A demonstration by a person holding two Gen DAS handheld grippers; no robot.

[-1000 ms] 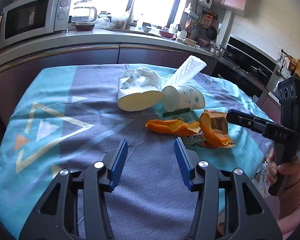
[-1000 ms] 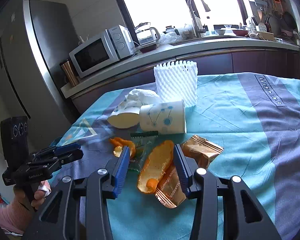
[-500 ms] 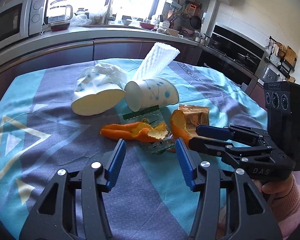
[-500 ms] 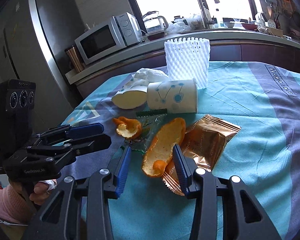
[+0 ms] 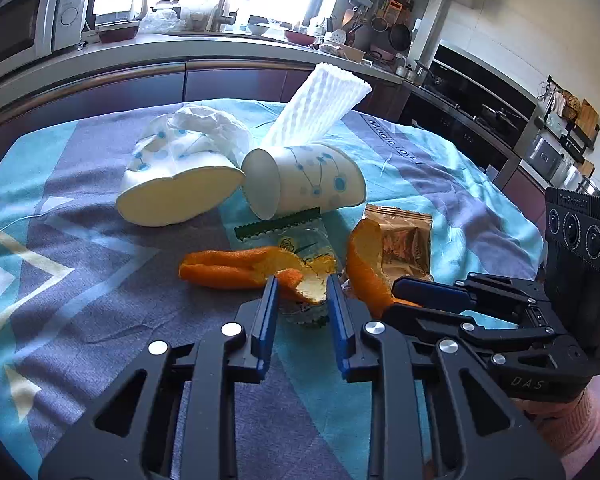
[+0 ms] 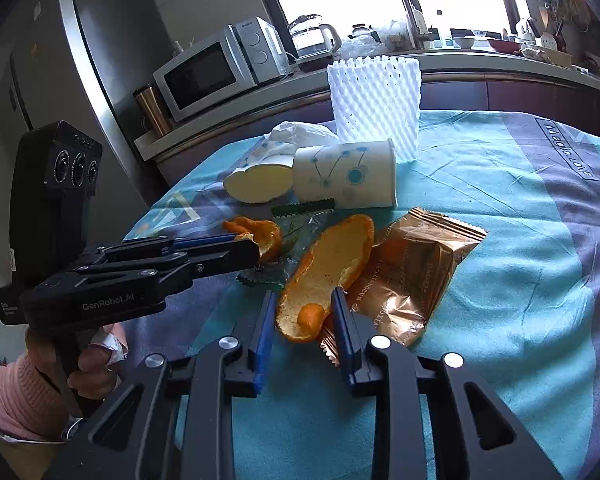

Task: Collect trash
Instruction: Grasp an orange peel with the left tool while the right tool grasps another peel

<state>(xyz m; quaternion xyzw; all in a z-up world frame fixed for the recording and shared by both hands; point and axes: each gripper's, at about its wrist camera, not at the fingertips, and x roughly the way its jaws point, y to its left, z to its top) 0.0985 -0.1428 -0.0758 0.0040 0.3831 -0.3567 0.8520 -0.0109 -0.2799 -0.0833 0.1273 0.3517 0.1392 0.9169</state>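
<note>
- My left gripper (image 5: pixel 302 300) has just been closing; its blue pads now pinch the curled end of the long orange peel (image 5: pixel 236 268) on the tablecloth (image 5: pixel 80 280).
- My right gripper (image 6: pixel 304 312) has been closing too, clamping the near end of the broad orange peel (image 6: pixel 328 264).
- The gold wrapper (image 6: pixel 416 272) lies under that peel, against my right finger.
- Farther out lie the paper cup (image 5: pixel 308 184) on its side and the white foam net (image 6: pixel 374 100).

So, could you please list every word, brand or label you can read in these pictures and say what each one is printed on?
"Magic LOVE": on the tablecloth, along a purple stripe.
"GenRobot.AI": on the left gripper, on the side of its body.
"DAS": on the right gripper, on its body.
Brand on the microwave: too small to read.
Print on the gold wrapper: creased and blurred, not readable.
Small label on the left gripper's handle: unreadable.
</note>
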